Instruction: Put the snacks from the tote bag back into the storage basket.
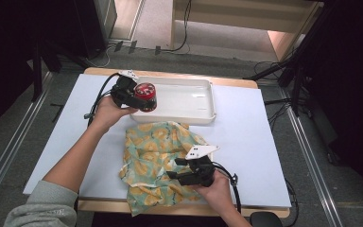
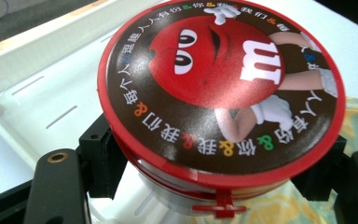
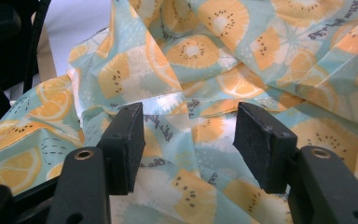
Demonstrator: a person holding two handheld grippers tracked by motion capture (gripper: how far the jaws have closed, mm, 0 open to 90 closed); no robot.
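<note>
A round tub (image 1: pixel 145 96) with a red lid and a cartoon candy figure on it (image 2: pixel 219 88) is held in my left gripper (image 1: pixel 141 98), whose two black pads press on its sides (image 2: pixel 209 168). It hangs over the left end of a white tray (image 1: pixel 189 81), just above the tray's ribbed floor (image 2: pixel 37 84). A crumpled cloth printed with orange slices on pale green (image 1: pixel 156 156) lies in front of the tray. My right gripper (image 1: pixel 174 168) rests over the cloth's right part, open, with folds of cloth (image 3: pixel 214 46) under and between its jaws (image 3: pixel 189 144) but not pinched.
The white table top (image 1: pixel 250 137) has bare room to the right of the cloth and to the left of the tray. A cable (image 1: pixel 97 101) trails from the left gripper and another (image 1: pixel 234 187) from the right one. The cloth hangs over the table's near edge (image 1: pixel 137 205).
</note>
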